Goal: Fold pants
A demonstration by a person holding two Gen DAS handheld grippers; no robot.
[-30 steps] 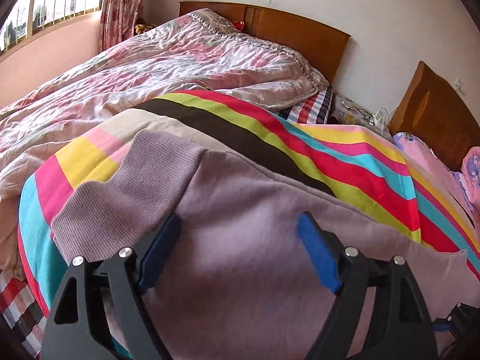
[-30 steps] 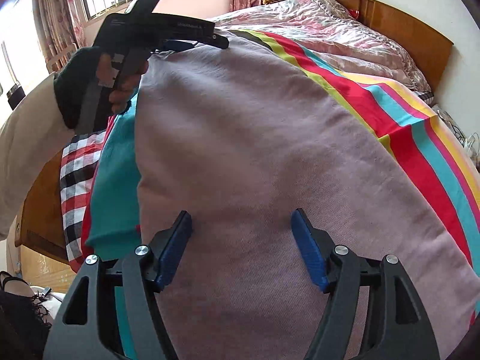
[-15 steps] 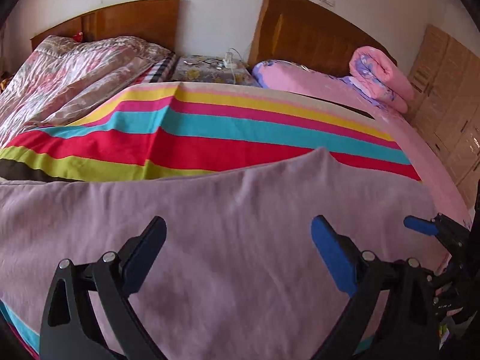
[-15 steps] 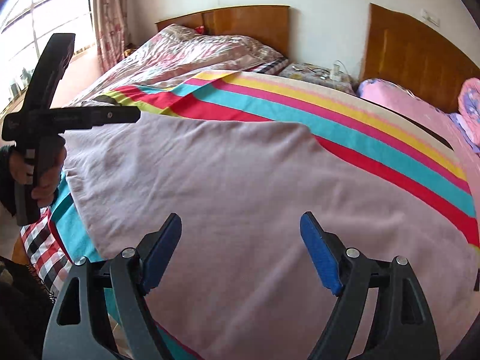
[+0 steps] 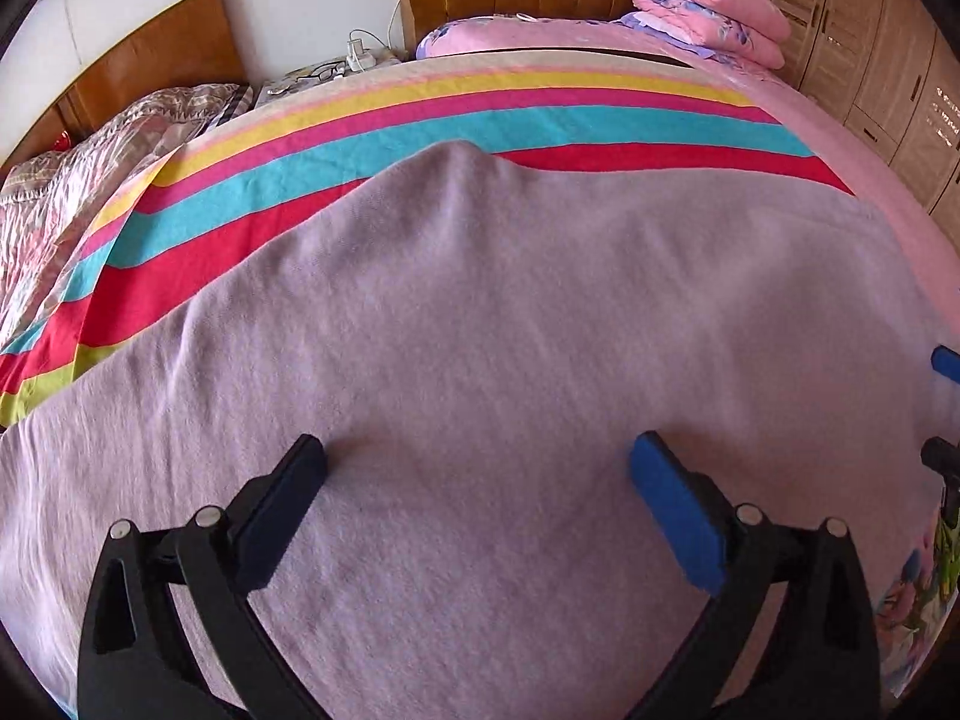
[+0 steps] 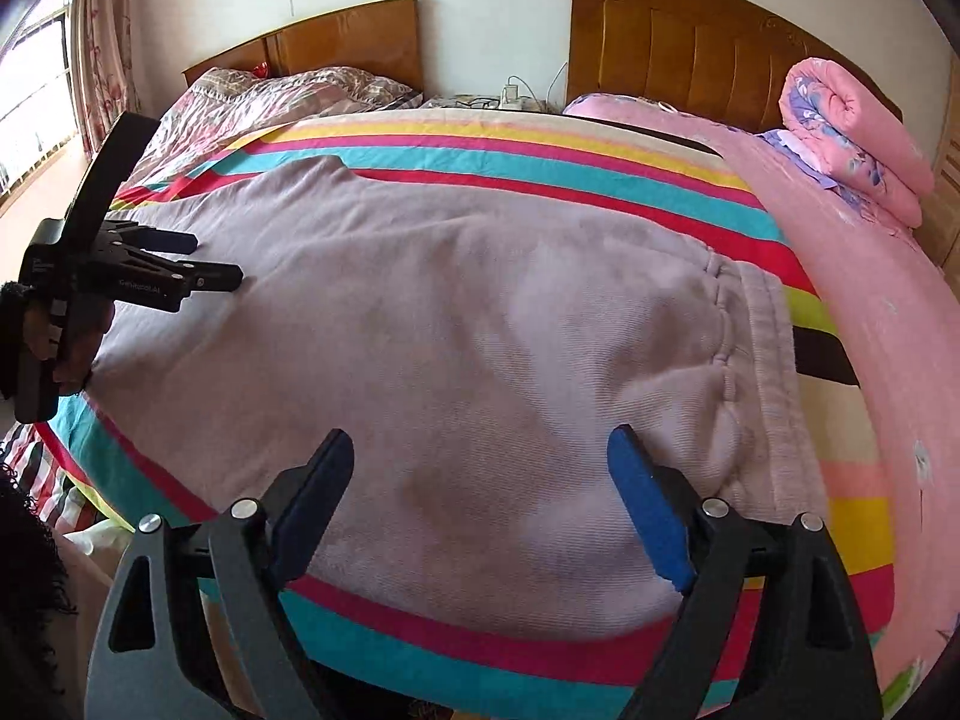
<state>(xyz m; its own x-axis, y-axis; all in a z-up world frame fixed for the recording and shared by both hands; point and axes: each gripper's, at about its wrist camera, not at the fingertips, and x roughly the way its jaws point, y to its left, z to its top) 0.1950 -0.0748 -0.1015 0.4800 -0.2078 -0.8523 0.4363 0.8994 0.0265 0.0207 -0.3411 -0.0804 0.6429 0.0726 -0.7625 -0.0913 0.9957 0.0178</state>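
Lilac pants [image 5: 510, 330] lie flat across a striped blanket [image 5: 480, 120] on the bed. In the right wrist view their ribbed waistband [image 6: 768, 360] sits at the right and the pants [image 6: 450, 300] run off to the left. My left gripper [image 5: 480, 450] hovers over the fabric, jaws opening wide, nothing pinched between them. My right gripper [image 6: 480, 441] hangs over the seat of the pants near the bed's front edge, jaws also opening, gripping nothing. The left gripper [image 6: 216, 258] appears there too, held in a hand [image 6: 78, 354] over the far left part of the pants.
A rolled pink quilt [image 6: 852, 144] lies at the head of the pink bed, under a wooden headboard [image 6: 690, 48]. A second bed with a floral quilt [image 6: 252, 102] stands to the left, a cluttered nightstand [image 6: 498, 99] between them. Wardrobe doors [image 5: 888, 60] line the right.
Both grippers have swept sideways along the pants, away from the cuff end toward the waistband, and rolled level. Their jaws stand wider than before. The pants still lie on the blanket.
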